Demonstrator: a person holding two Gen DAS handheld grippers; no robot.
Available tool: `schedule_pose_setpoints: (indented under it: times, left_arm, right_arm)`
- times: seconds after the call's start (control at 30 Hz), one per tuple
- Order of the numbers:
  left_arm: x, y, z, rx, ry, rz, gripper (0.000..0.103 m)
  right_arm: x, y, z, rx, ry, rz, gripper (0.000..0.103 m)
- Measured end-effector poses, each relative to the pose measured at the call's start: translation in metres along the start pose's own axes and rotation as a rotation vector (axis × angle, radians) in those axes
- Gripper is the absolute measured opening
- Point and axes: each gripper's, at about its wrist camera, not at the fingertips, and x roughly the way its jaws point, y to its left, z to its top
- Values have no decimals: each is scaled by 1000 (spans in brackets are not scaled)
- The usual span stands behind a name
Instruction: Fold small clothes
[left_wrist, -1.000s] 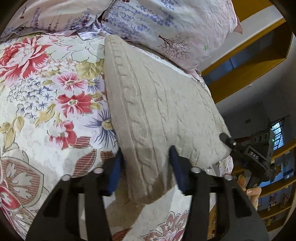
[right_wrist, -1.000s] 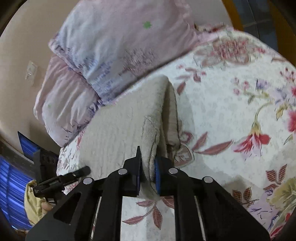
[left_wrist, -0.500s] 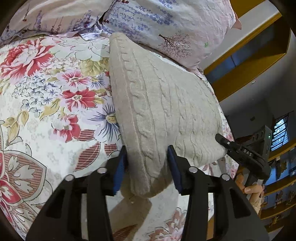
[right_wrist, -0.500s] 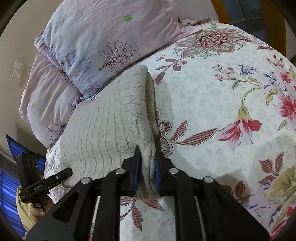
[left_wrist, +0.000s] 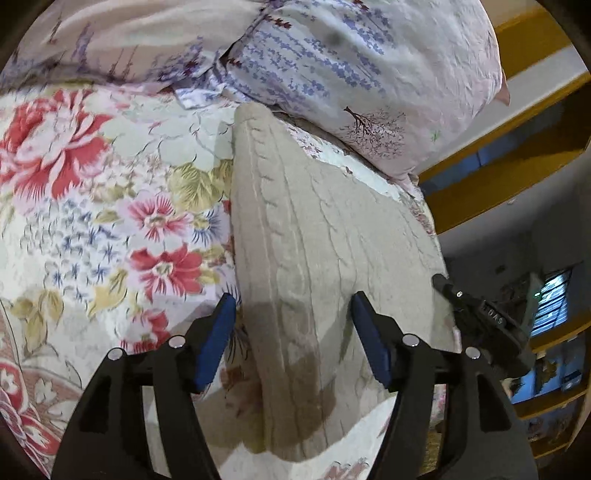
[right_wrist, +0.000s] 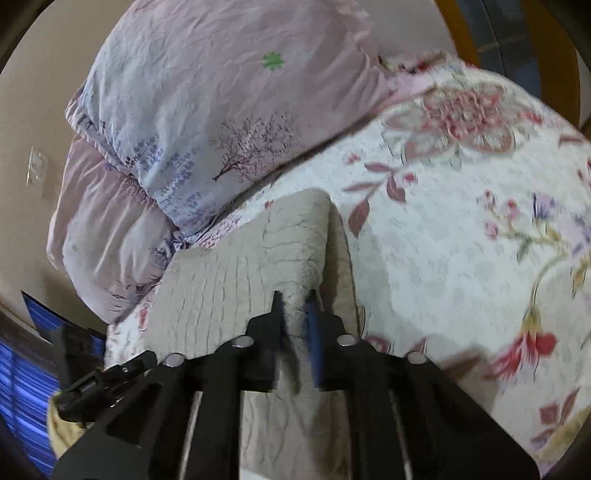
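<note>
Left wrist: left tool (left_wrist: 293, 321) spread | right tool (right_wrist: 295, 314) pinching cable-knit beige sweater (left_wrist: 317, 236)

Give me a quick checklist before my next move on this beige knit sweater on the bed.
1. Left tongs open, blue pads either side of the beige cable-knit sweater: ok.
2. Right tongs nearly shut on a sweater fold: ok.
3. Sweater folded, lying on the floral quilt: ok.
4. Far sweater end clear of the lavender-print pillow: cannot tell.
5. Layers underneath lined up: cannot tell.
</note>
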Motion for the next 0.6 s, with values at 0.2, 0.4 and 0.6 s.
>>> schedule_pose_setpoints:
  times: [0.2, 0.4, 0.6]
  left_arm:
    - [8, -18, 0, 101, -19, 91, 73]
    - [12, -17, -1, 117, -17, 104, 77]
    - [14, -16, -2, 116, -23, 102, 78]
  right_arm:
    - [12, -25, -9, 52, 19, -84, 10]
    - [13, -20, -9, 29, 18, -105, 11]
    - [12, -23, -9, 43, 15, -101, 12]
